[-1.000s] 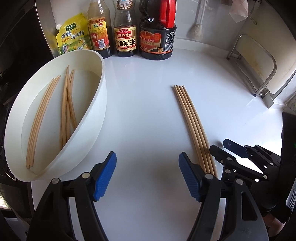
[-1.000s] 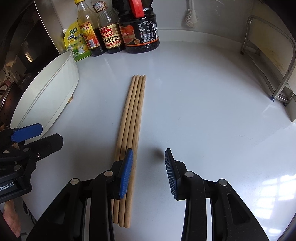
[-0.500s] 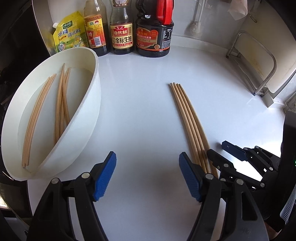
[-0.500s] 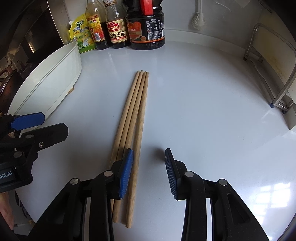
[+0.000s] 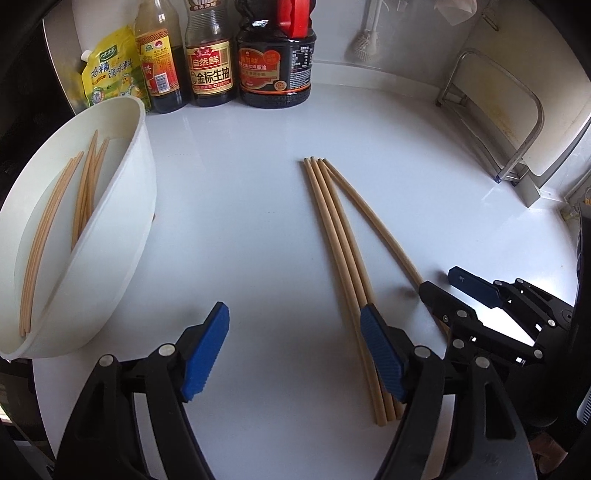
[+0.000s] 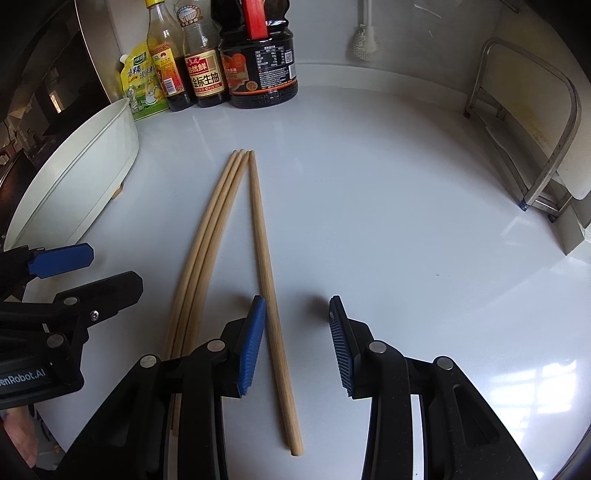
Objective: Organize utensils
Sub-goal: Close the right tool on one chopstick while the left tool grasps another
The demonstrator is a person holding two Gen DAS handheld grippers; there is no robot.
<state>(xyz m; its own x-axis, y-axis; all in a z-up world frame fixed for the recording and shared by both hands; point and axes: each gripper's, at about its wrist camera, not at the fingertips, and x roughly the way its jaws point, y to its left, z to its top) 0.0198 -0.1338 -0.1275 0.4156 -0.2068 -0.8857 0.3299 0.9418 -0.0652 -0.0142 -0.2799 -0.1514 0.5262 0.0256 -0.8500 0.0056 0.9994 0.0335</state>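
Note:
Several wooden chopsticks lie on the white counter. Three stay bundled (image 5: pixel 334 236) (image 6: pixel 210 225); one chopstick (image 6: pixel 267 280) (image 5: pixel 373 218) is splayed off to the right, its tip still at the bundle. My right gripper (image 6: pixel 297 343) is open, low over the counter, with the single chopstick lying just inside its left finger. My left gripper (image 5: pixel 295 354) is open and empty, left of the bundle, its right finger over the near ends. A white bowl (image 5: pixel 122 206) (image 6: pixel 88 162) at left holds several more chopsticks (image 5: pixel 62 206).
Sauce bottles (image 5: pixel 273 55) (image 6: pixel 258 62) and a yellow pouch (image 5: pixel 110 70) line the back wall. A metal rack (image 5: pixel 509 122) (image 6: pixel 532 122) stands at right. A brush (image 6: pixel 365 33) hangs on the back wall.
One chopstick has swung away to the right of the bundle, now lying between my right gripper's fingers. Both grippers shifted slightly; both stay open.

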